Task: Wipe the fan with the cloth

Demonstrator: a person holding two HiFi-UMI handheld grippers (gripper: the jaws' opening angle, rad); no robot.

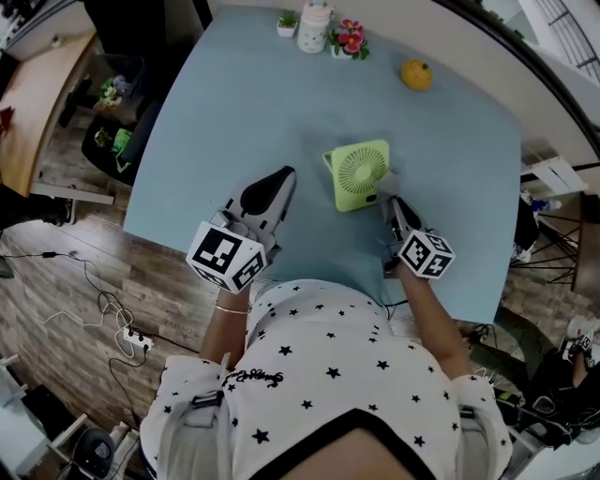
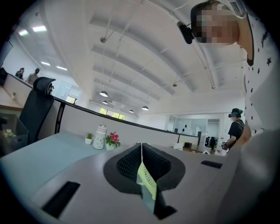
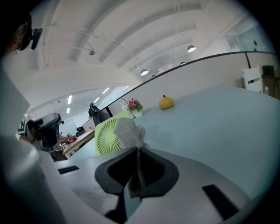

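Near the middle of a pale blue table (image 1: 244,112), a small green fan (image 1: 356,173), round grille turned toward the person. At about 4 o'clock of the fan, the right gripper (image 1: 392,200), jaws clenched on a grey cloth (image 1: 385,182); cloth bunched above the jaw tips and pressed at the fan's lower right corner. From the right gripper view, same grasp seen plainly: jaws drawn together with a strip of cloth pinched in the seam, the loose bundle rising ahead and covering the right side of the grille. At about 9 o'clock of the fan, the left gripper (image 1: 287,174), tips pointing toward 1 o'clock, close to the fan's left edge but apart from it. From the left gripper view, jaws pressed together on nothing, only a thin sliver of green fan showing beyond the seam. At roughly 1 o'clock of the fan, well apart, a yellow fruit (image 1: 416,74) lying alone on the table. Along the far edge, at about 12 o'clock, a white jar (image 1: 315,26), with a tiny potted plant (image 1: 288,22) just beside it at 9 o'clock and a pot of red and pink flowers (image 1: 349,38) just beside it at 3 o'clock. Beyond the table at 9 o'clock, wooden floor (image 1: 66,281) with cables.
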